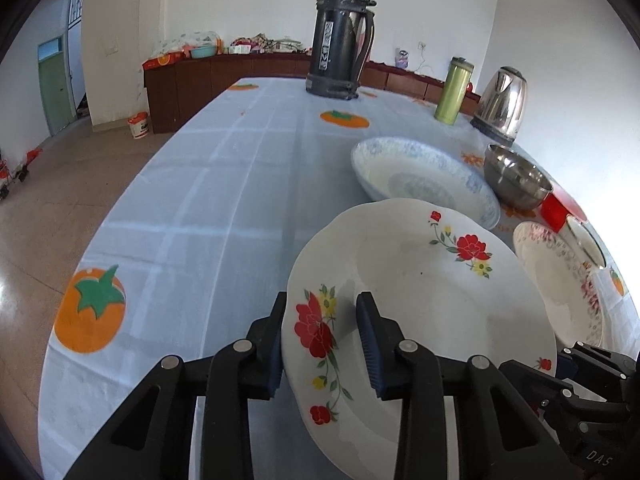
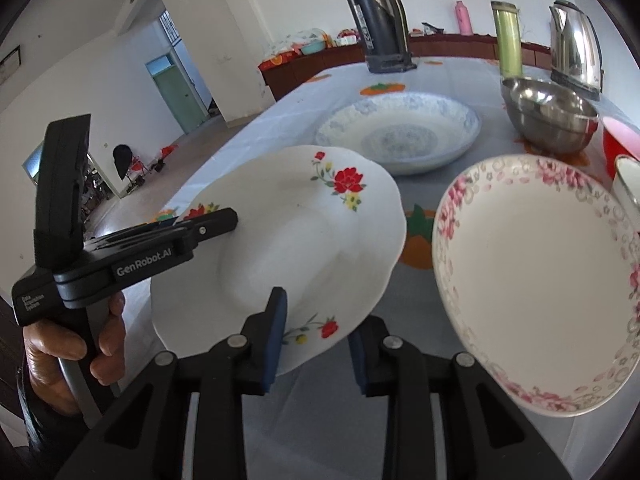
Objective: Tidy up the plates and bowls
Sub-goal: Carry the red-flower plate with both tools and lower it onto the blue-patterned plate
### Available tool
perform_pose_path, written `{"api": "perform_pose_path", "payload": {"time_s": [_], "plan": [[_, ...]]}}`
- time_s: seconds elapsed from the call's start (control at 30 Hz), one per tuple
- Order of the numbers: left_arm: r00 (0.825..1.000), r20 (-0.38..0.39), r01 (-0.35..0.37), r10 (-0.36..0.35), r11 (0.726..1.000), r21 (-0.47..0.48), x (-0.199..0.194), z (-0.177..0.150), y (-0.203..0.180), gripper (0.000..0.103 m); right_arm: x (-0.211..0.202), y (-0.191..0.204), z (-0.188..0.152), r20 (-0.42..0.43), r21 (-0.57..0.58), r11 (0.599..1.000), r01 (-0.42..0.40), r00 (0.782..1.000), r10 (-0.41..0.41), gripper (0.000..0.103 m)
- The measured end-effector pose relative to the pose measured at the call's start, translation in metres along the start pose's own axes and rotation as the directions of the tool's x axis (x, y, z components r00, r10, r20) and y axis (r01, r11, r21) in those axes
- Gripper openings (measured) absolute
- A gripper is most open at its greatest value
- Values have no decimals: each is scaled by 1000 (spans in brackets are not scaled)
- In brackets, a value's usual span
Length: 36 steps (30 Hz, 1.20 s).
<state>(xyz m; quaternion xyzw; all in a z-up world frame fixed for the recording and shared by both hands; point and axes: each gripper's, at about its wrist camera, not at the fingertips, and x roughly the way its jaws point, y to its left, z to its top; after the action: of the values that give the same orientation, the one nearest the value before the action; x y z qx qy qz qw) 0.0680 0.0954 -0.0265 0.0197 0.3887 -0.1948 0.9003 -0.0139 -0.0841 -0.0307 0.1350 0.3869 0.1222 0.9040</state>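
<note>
A white plate with red flowers is held off the table between both grippers. My left gripper has its jaws around the plate's left rim, one finger above and one below. My right gripper has its jaws around the plate's near rim. The left gripper also shows in the right wrist view, on the plate's far left edge. A blue-patterned plate lies on the table behind; it shows in the right wrist view too. A pink-flowered plate lies to the right.
A steel bowl, a red bowl and a white cup rim stand at the right. A dark thermos, a green bottle and a steel kettle stand at the back. The table's left edge drops to floor.
</note>
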Motion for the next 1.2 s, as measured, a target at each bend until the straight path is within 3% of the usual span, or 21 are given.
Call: {"api": "perform_pose_path", "payload": {"time_s": [0.53,1.2], "plan": [[998,45,37,-39,999,36,31,58,-30,36,-7,-36,60,74,57,996,68,995,-72,30],[999,-19,27,-26,998,49,93,99,-47,36,30,-84,99,8,162,980,115,993,-117,30]]}}
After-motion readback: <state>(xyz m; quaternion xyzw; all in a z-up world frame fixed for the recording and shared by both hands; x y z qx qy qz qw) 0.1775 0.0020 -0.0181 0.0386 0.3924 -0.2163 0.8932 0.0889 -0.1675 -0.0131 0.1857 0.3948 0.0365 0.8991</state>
